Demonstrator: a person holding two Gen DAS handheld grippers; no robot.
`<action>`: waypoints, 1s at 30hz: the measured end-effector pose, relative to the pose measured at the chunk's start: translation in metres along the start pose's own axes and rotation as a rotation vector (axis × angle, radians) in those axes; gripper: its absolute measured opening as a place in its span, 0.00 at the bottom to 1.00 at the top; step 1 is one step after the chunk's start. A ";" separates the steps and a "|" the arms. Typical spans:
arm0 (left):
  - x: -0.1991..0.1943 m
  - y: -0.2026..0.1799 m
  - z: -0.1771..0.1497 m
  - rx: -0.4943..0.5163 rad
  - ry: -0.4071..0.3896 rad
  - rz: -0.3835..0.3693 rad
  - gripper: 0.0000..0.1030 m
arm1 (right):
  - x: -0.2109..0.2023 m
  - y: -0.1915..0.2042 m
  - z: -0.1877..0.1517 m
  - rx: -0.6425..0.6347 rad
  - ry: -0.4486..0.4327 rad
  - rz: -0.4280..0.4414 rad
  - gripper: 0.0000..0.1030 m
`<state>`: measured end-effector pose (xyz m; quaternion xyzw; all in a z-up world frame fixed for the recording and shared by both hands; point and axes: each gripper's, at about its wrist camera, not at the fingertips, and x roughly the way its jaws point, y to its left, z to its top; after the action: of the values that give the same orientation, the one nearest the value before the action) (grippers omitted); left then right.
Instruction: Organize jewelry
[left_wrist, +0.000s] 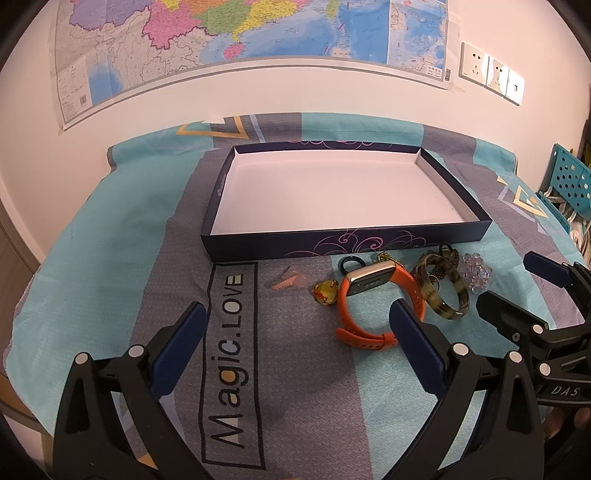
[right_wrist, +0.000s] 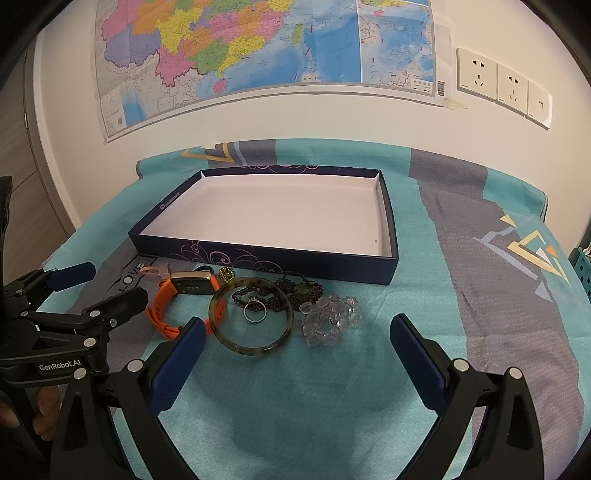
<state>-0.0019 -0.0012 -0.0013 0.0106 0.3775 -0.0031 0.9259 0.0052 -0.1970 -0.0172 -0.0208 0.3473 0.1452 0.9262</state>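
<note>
My left tongs (left_wrist: 295, 325) and right tongs (right_wrist: 297, 338) both hang released over the bench; the watch (right_wrist: 184, 295), bangle (right_wrist: 251, 317) and beads (right_wrist: 330, 319) lie just before the empty box (right_wrist: 280, 218)

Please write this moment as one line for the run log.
left gripper: open, empty | right gripper: open, empty | box: empty | orange watch, bangle, clear bead bracelet: on cloth, outside box | stage: nothing grasped yet

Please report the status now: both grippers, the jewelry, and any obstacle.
Left gripper and right gripper open, empty. Tray holds nothing; orange watch, bangle, clear bead bracelet lie on the cloth before it. Path clear.
</note>
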 end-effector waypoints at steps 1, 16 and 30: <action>0.000 0.000 0.000 0.001 0.000 0.000 0.95 | 0.000 0.000 0.000 0.001 -0.001 0.000 0.94; 0.000 -0.002 0.000 0.003 0.000 0.001 0.95 | 0.000 0.000 0.001 0.006 -0.002 0.003 0.94; 0.002 -0.011 0.001 0.009 0.006 -0.008 0.95 | 0.000 -0.002 0.002 0.004 -0.002 0.003 0.94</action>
<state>0.0001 -0.0125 -0.0017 0.0132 0.3802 -0.0085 0.9248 0.0072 -0.1989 -0.0155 -0.0180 0.3467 0.1459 0.9264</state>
